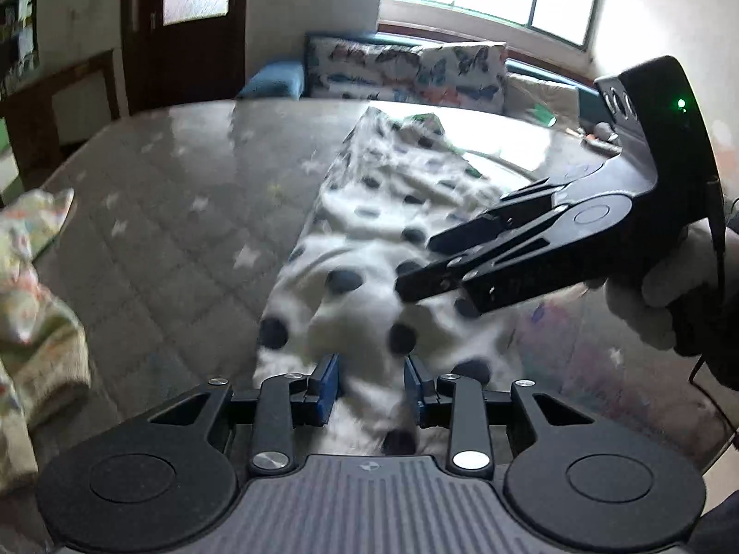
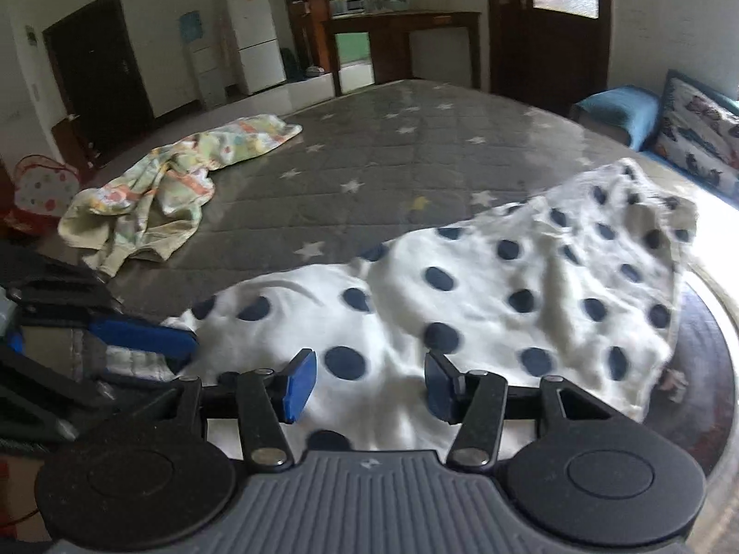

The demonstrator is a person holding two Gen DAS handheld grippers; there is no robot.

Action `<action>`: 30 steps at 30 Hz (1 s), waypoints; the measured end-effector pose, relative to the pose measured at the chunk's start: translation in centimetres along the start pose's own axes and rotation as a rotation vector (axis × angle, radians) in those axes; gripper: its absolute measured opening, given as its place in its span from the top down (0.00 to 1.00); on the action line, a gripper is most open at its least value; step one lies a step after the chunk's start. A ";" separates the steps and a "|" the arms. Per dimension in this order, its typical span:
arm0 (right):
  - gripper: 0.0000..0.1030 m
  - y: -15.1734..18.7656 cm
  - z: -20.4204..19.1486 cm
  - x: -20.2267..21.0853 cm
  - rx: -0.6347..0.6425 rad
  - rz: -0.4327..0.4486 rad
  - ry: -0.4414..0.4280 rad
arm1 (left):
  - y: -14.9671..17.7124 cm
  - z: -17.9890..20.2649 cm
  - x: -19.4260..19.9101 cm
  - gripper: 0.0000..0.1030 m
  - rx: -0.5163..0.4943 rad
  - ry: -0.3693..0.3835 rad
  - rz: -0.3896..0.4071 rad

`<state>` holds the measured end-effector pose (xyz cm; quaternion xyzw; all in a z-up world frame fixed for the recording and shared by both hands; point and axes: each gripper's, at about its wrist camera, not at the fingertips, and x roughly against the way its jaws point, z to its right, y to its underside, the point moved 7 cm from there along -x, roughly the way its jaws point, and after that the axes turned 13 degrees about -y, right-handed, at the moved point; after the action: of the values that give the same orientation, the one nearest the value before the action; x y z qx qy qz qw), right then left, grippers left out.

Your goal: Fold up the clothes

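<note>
A white garment with dark blue dots point(image 1: 369, 240) lies stretched out on the grey star-patterned mattress point(image 1: 175, 212); it also shows in the right wrist view point(image 2: 485, 304). My left gripper point(image 1: 372, 388) is open, its blue pads on either side of the garment's near edge. My right gripper point(image 2: 369, 383) is open just above the garment's near part. The right gripper also shows in the left wrist view point(image 1: 415, 277), hovering over the cloth from the right. One blue finger of the left gripper point(image 2: 143, 334) shows at the left of the right wrist view.
A crumpled pastel printed garment point(image 2: 157, 189) lies on the mattress point(image 2: 369, 147) to the left; it also shows in the left wrist view point(image 1: 27, 277). Butterfly-print cushions point(image 1: 406, 69) and a blue pillow point(image 1: 272, 83) line the far side under a window. A round dark mat point(image 2: 702, 346) lies at right.
</note>
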<state>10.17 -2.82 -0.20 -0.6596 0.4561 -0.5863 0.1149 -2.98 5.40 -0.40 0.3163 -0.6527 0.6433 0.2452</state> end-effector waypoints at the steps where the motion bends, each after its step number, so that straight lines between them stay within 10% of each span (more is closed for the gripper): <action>1: 0.49 0.1 0.1 -0.5 0.002 -0.009 0.006 | 0.2 -0.4 0.0 0.67 0.014 0.007 -0.004; 11: 0.48 0.3 4.2 1.8 -0.079 0.025 0.140 | -2.6 0.6 0.8 0.65 0.038 0.064 0.061; 30: 0.45 2.8 2.1 4.7 0.032 -0.020 0.112 | -2.5 0.4 -0.1 0.61 0.075 0.005 0.056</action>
<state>10.25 -8.61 0.43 -0.6285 0.4457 -0.6305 0.0938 -1.06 5.03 1.26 0.3052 -0.6361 0.6747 0.2169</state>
